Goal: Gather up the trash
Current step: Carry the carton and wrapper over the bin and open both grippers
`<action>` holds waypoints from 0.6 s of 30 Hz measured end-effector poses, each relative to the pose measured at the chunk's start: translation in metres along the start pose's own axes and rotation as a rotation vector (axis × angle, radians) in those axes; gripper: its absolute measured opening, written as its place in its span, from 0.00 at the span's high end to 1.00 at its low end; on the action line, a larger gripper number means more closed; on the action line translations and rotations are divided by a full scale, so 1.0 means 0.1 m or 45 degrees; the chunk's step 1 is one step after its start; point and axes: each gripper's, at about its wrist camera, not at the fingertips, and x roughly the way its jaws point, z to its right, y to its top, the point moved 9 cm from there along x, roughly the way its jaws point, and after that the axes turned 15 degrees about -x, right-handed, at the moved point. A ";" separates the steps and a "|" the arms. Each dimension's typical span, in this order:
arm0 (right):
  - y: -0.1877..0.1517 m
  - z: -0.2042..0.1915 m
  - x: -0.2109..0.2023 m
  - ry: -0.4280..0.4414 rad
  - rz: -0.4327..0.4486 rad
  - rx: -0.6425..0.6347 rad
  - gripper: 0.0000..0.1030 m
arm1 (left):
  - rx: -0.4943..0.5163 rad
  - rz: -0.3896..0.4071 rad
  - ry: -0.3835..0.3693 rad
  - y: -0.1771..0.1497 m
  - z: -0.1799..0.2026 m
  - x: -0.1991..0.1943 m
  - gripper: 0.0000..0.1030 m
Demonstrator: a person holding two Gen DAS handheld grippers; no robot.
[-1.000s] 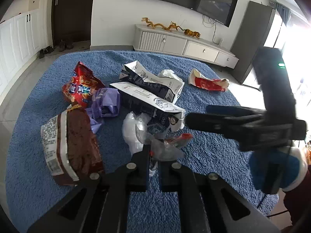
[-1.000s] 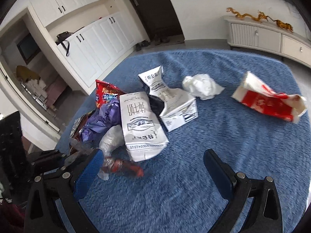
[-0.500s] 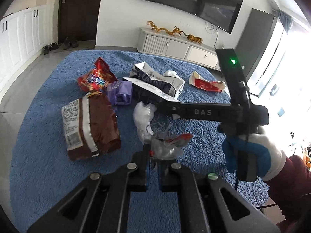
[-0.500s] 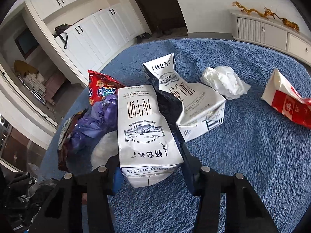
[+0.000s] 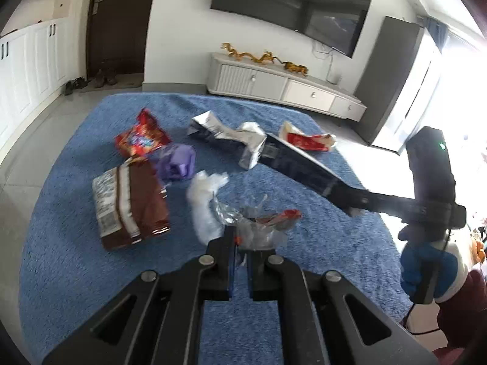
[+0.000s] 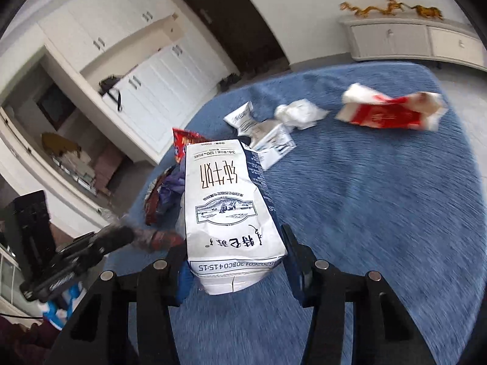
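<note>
On the blue carpet-like cloth (image 5: 76, 182): lay scattered with trash, spread beneath both tools.
Left gripper (image 5: 240, 261): jaws pressed together, clamped on a crumpled clear plastic wrapper with a red patch (image 5: 261, 222), lifted just clear of the cloth.
Right gripper (image 6: 237, 261): jaws about half apart, just closed in from wide, pads pressed on the two sides of a flattened white milk carton with dark blue side panels (image 6: 226, 210); held raised off the cloth, printed face up, bottom end between the fingers.
Same carton, left view: seen edge-on as a long dark slab (image 5: 301, 167), reaching out from the right tool.
Hand in blue-and-white glove (image 5: 426, 267): wrapped round the right tool's handle.
Left on the cloth: brown-and-white snack bag (image 5: 131, 203), red crisp packet (image 5: 140, 140), purple crumpled wrapper (image 5: 179, 164), white plastic bag (image 5: 204, 200), second flattened white carton (image 6: 264, 133), white crumpled tissue (image 6: 299, 112), red-and-white carton (image 6: 389, 112).
</note>
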 end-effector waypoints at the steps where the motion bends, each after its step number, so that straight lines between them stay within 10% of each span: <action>1: -0.04 0.04 -0.14 -0.012 0.027 0.016 0.53 | 0.015 -0.001 -0.013 0.01 0.08 0.00 0.95; 18: -1.27 1.49 -1.93 -0.563 0.223 0.420 0.53 | 0.434 -0.175 -0.240 -0.19 2.17 0.76 0.95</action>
